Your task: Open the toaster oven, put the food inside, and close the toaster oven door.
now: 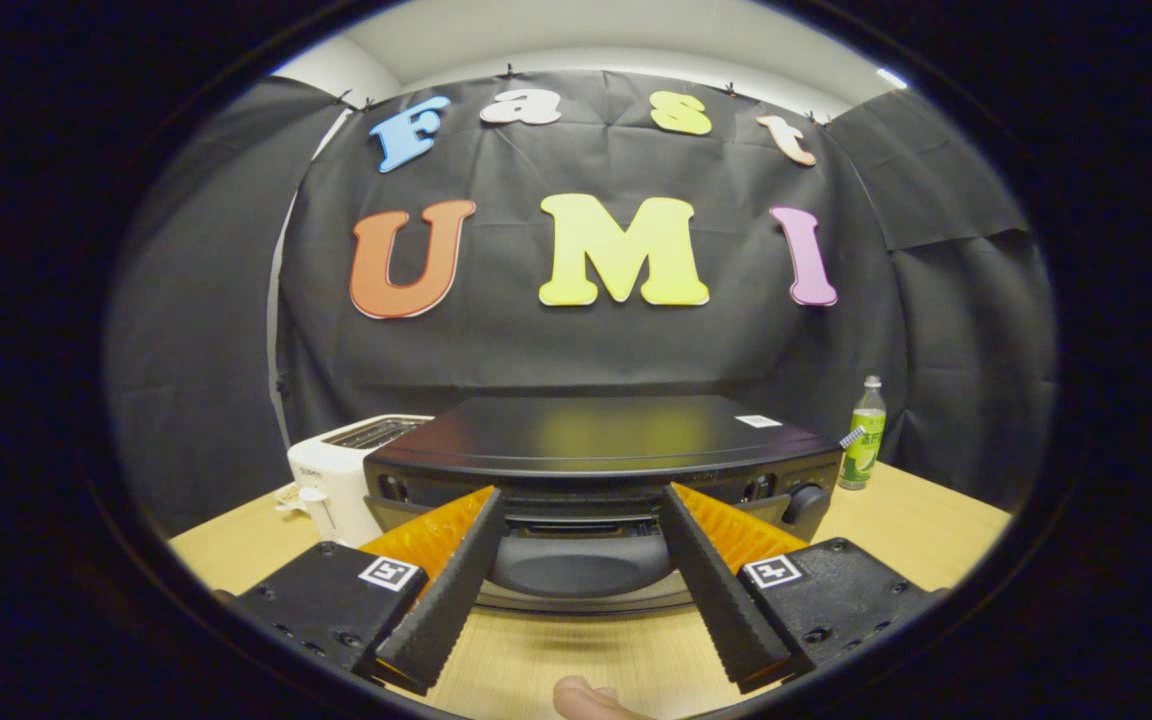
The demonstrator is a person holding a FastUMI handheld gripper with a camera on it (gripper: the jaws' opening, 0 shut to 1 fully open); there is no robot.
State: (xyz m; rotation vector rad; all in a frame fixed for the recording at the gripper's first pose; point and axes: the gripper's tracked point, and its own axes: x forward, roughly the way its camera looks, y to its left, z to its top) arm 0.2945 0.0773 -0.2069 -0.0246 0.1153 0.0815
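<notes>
Black cloth backs a wooden table, where a white toaster stands at the left, touching or just beside the black toaster oven, and a green bottle stands beyond the oven's right corner. Between them the gripper holds its fingers spread apart, gripping nothing, tips at the oven's front by the door handle. A fingertip shows below the fingers.

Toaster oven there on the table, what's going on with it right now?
A person is holding the tool open right in front of the black toaster oven, its fingers spread either side of the door handle. Nothing is gripped yet. A white toaster stands beside the oven, a green bottle on the other side.
</notes>
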